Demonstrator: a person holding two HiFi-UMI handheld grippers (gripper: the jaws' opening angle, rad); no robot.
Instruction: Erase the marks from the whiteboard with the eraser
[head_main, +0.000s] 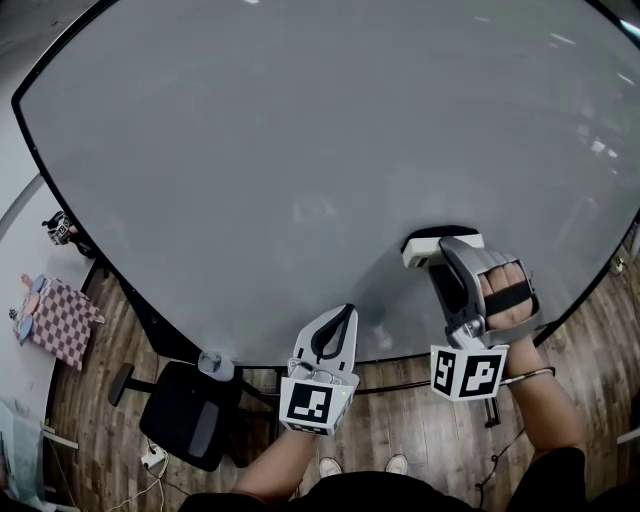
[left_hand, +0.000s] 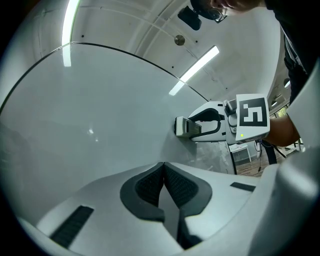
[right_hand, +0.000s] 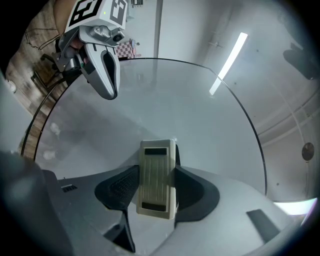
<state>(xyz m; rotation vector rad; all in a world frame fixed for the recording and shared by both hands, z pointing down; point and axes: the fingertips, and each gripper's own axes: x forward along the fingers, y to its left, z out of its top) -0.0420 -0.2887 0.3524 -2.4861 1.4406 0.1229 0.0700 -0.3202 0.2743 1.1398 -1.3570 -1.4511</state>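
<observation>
The whiteboard (head_main: 300, 150) fills most of the head view, and I see no clear marks on it, only faint smudges near its lower edge. My right gripper (head_main: 452, 250) is shut on a cream eraser (head_main: 440, 245) whose dark felt side presses against the board at the lower right. The right gripper view shows the eraser (right_hand: 157, 179) clamped upright between the two dark pads. My left gripper (head_main: 336, 328) is shut with nothing in it, its tips close to the board near the bottom edge. From the left gripper view, the eraser (left_hand: 186, 127) shows to the right, against the board.
A black office chair (head_main: 190, 410) stands on the wooden floor below the board's lower left edge. A checked cloth (head_main: 58, 320) lies at the far left. The board's black rim (head_main: 150, 310) runs close to both grippers.
</observation>
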